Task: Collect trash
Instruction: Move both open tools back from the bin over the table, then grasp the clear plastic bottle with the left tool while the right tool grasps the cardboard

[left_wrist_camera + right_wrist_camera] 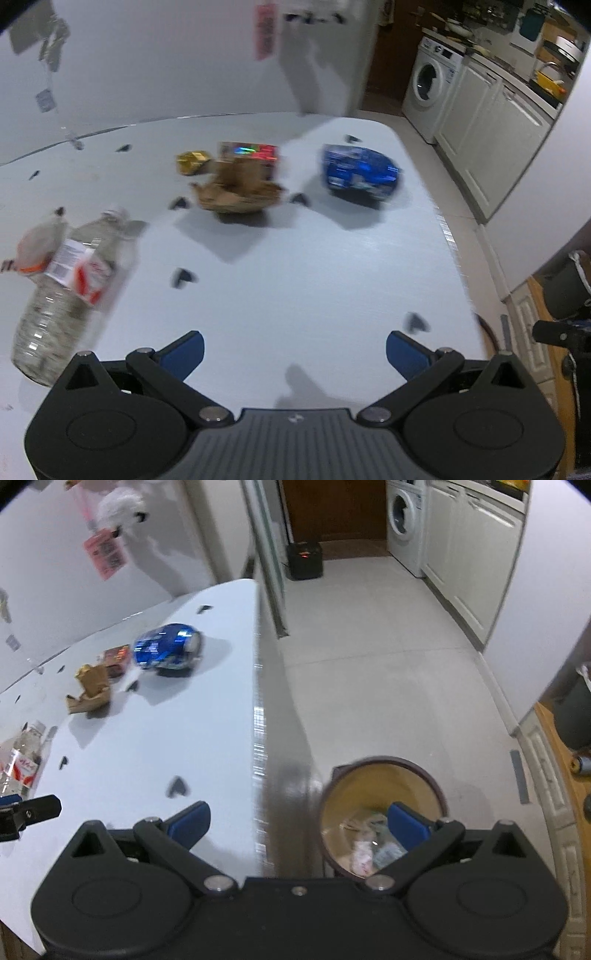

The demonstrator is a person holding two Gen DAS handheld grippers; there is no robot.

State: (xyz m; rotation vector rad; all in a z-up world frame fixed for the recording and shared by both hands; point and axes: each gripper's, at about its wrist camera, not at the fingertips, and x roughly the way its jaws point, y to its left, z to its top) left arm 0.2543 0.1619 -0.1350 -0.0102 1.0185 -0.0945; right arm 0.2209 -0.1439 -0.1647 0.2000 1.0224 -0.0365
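Partly done, judging by contents: round brown-rimmed trash bin on floor, lower centre-right of right wrist view, already holds some crumpled wrappers. Left on white bench: clear plastic bottle with red-white label lying at left edge of left wrist view, torn brown cardboard piece at centre, gold wrapper and red holographic box behind it, blue foil packet right of centre. Left tongs apart, empty, over bench. Right tongs apart, empty, straddling bench edge and bin.

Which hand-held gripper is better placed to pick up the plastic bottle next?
Left. The open left hand-held gripper has the plastic bottle close beside it, while the open right hand-held gripper straddles the table edge by the bin.
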